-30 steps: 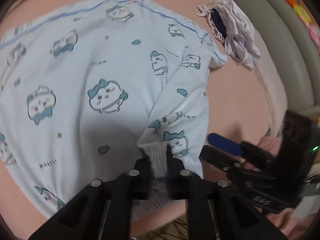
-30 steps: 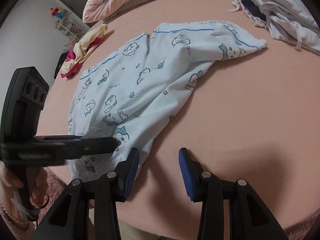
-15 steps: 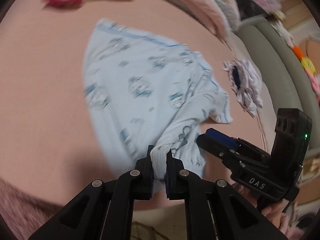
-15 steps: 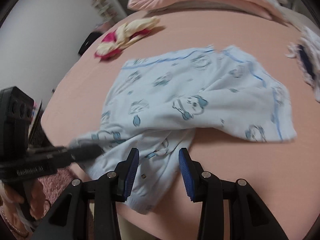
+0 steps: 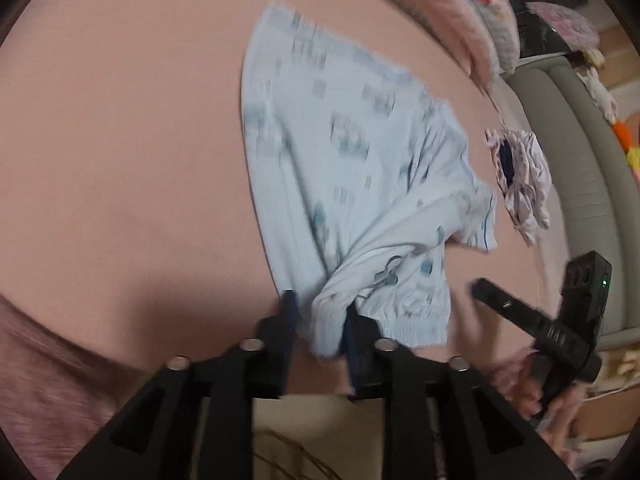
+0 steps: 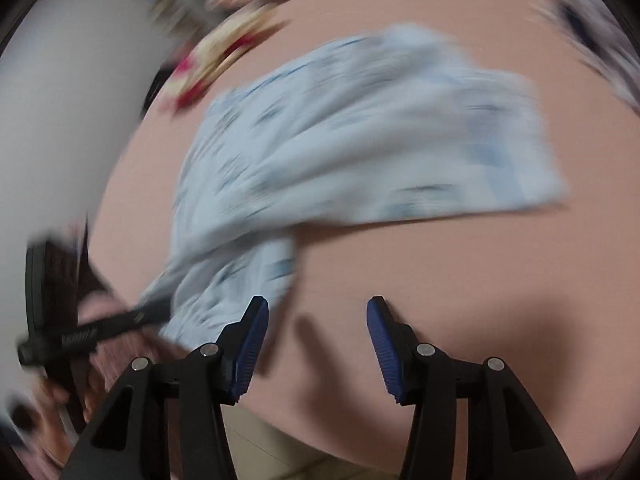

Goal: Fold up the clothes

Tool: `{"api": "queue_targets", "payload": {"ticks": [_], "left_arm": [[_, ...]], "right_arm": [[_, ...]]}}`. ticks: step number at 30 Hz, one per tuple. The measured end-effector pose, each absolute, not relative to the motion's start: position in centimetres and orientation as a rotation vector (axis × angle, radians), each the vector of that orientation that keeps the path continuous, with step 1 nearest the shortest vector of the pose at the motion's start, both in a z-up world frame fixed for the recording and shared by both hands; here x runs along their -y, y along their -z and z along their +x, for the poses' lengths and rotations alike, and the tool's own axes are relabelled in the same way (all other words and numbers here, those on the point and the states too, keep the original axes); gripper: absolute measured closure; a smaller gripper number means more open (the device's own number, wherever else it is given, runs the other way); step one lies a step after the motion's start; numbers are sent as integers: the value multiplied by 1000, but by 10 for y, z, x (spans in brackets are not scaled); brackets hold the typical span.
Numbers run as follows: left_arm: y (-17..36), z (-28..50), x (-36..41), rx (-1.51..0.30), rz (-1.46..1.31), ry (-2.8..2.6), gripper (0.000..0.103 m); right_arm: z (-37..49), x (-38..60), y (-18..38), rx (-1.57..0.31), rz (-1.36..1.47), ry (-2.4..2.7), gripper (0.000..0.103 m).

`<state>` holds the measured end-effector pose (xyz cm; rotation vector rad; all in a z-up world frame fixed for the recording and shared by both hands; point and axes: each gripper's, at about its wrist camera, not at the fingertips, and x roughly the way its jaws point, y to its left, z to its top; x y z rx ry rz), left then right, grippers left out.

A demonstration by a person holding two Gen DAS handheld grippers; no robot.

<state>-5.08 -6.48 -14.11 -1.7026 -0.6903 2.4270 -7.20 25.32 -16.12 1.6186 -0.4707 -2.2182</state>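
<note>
A light blue garment with a cartoon print lies on the pink bed, bunched toward the near edge. Its elastic hem hangs between the fingers of my left gripper. The jaws are opening: the cloth rests against the right finger, and a gap shows at the left one. My right gripper hovers over bare sheet beside the garment. Its jaws are opening too, with nothing between the blue pads. In the right wrist view my left gripper shows at the hem, blurred. The right gripper appears low on the right in the left wrist view.
A white and dark clothes pile lies to the right of the garment. A yellow and red garment sits at the far side, by pink pillows. A grey-green padded edge borders the bed. A pink rug lies below its near edge.
The left gripper dragged the garment toward the bed's near edge, then its jaws parted off the hem. The right gripper's jaws widened and it shifted right of the cloth.
</note>
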Motion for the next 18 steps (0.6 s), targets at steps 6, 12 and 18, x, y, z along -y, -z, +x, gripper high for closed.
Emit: {"api": "queue_targets", "payload": {"ticks": [6,12,18], "left_arm": [[91,-85,7,123,-1587,-2583,66],[102,-121,-82,-98,-1338,-2412,66],[135,-148,-167,-137,-1270,-2334,66]], "right_arm": [[-92,-346,152,522,1800,2450,52],[-120,-371,149,467,1750,2537,52],[-112,-394,163,808,1689,2533,52]]}}
